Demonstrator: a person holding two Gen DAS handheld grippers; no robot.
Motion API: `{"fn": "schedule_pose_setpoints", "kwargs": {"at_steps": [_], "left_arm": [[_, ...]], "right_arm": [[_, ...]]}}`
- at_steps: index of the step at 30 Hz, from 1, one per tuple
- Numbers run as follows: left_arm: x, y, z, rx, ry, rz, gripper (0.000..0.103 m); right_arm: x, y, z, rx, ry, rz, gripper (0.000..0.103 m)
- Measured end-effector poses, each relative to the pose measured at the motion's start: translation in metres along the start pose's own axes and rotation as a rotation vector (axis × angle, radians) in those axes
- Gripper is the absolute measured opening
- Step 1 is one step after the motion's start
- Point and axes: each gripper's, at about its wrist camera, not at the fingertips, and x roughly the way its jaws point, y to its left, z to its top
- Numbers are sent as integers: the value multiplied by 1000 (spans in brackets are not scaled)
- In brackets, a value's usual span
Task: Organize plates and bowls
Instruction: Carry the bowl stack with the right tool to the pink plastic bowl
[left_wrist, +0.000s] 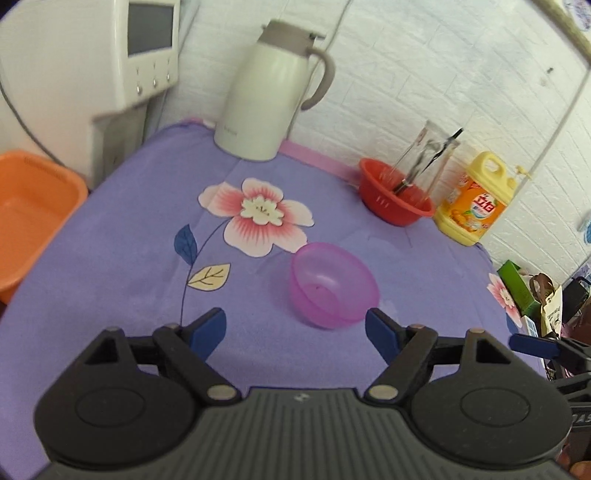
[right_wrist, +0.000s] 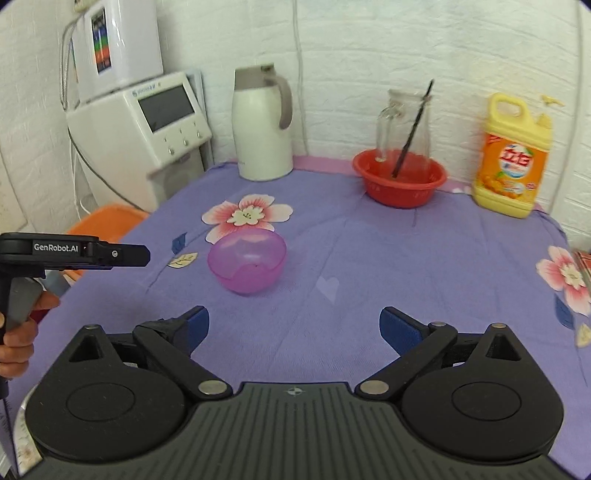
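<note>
Currently listed, by place relative to each claw:

Left gripper (left_wrist: 295, 332): jaws spread wide, nothing between them. Translucent purple bowl (left_wrist: 334, 285) sits upright on the purple floral tablecloth (left_wrist: 110, 266) just ahead, slightly right of centre.

Right gripper (right_wrist: 293, 326): jaws at full spread, holding nothing. The same bowl lies ahead and left; no item stands between claw and bowl. The left gripper's body shows at this view's left edge, held by a hand (right_wrist: 16, 343).

Beyond the bowl, along the white brick wall:
- 1 cream thermos jug (left_wrist: 269, 92), far left.
- 1 red colander basin (left_wrist: 395, 201), far right, with a glass pitcher (left_wrist: 424, 162) and dark stirrer standing in it.
- 1 yellow detergent bottle (left_wrist: 474, 201), just beside the basin.

Off the table's left: orange tub (left_wrist: 33, 206), white appliance with screen (left_wrist: 110, 51).
</note>
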Motion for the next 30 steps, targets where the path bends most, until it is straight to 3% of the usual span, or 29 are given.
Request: {"fn": "schedule_pose_setpoints", "kwargs": {"at_steps": [5,14,20,30], "left_arm": [[43,6,16,-15,51,6,79],[99,5,37,79,92,-46,79],[125,1,37,124,125,-50,78],[146,-6,38,205,118,-80,78]], "right_arm": [[60,9,12,-28,79,17,103],[105,18,4,-119,145,65,103],[130,23,1,-216,139,67,103],[134,14,-6,-232,59,154,103]]}}
